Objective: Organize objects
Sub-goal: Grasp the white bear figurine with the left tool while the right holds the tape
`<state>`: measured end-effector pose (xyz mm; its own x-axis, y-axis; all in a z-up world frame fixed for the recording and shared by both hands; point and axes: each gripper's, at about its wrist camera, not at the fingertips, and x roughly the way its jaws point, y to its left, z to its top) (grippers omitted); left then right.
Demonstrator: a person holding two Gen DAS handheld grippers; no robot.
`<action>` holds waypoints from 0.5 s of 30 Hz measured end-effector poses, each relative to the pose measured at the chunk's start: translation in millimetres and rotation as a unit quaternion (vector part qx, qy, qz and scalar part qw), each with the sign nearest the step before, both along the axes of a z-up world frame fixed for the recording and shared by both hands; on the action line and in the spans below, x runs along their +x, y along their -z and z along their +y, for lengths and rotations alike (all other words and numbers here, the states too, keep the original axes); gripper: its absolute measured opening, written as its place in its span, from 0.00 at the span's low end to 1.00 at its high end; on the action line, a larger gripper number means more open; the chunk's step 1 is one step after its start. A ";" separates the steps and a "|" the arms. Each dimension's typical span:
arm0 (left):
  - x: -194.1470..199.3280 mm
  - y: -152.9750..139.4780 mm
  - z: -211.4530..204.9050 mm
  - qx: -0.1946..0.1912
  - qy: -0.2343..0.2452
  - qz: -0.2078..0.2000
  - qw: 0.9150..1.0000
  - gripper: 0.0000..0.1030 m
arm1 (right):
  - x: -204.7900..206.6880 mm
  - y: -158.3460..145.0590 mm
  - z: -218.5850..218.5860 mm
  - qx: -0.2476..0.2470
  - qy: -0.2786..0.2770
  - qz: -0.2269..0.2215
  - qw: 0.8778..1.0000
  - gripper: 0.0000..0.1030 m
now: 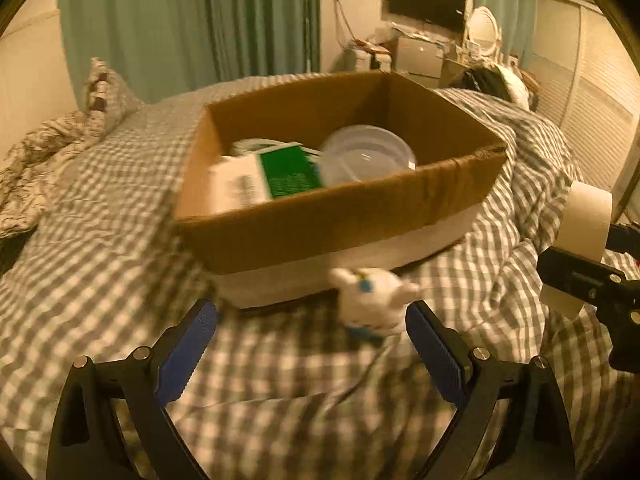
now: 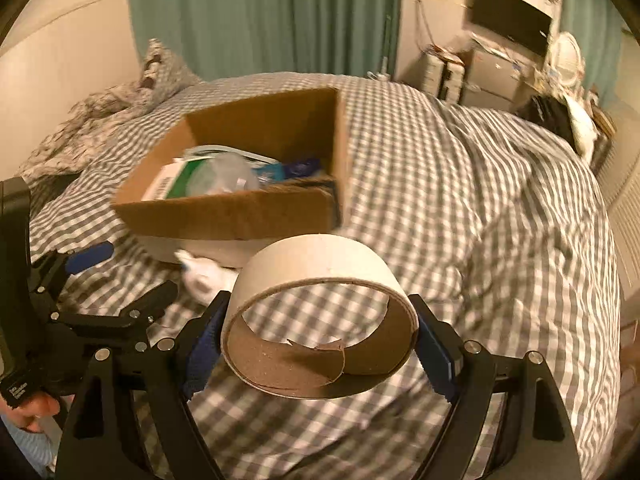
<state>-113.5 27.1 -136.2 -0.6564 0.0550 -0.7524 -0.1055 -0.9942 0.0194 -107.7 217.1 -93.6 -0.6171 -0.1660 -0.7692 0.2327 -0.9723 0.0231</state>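
An open cardboard box (image 1: pixel 320 224) sits on the checkered bed; it also shows in the right wrist view (image 2: pixel 240 212). Inside lie a green and white carton (image 1: pixel 272 178) and a clear plastic lid (image 1: pixel 368 156). A small white crumpled object (image 1: pixel 372 300) with a blue spot lies on the bedding in front of the box, just ahead of my open left gripper (image 1: pixel 312 332). My right gripper (image 2: pixel 320 336) is shut on a roll of tape (image 2: pixel 320 316), held above the bed to the right of the box. The roll (image 1: pixel 584 220) also shows in the left wrist view.
The grey checkered duvet (image 2: pixel 460 200) covers the bed. A patterned pillow (image 1: pixel 104 88) lies at the far left. Green curtains (image 1: pixel 188 20) hang behind. A desk with a monitor (image 1: pixel 428 0) and clutter stands at the back right.
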 end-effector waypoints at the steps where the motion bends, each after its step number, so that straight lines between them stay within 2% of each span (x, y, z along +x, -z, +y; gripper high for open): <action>1: -3.0 2.9 4.5 -0.002 0.003 -0.002 1.000 0.95 | -1.2 2.7 3.9 -0.003 0.003 -0.003 1.000 0.82; 11: -32.7 37.0 35.9 -0.015 0.018 -0.036 0.999 0.91 | -9.8 26.2 18.0 -0.021 0.016 -0.030 0.999 0.82; 12: -32.9 39.7 36.2 -0.014 0.018 -0.039 0.999 0.87 | -10.2 27.6 18.7 -0.022 0.018 -0.032 0.999 0.82; 14: -33.5 44.9 35.6 -0.006 0.023 -0.054 0.998 0.58 | -10.4 29.0 19.1 -0.023 0.020 -0.034 0.999 0.82; 15: -33.2 47.0 35.5 0.009 0.033 -0.062 0.997 0.51 | -10.4 29.3 18.9 -0.022 0.021 -0.033 0.999 0.82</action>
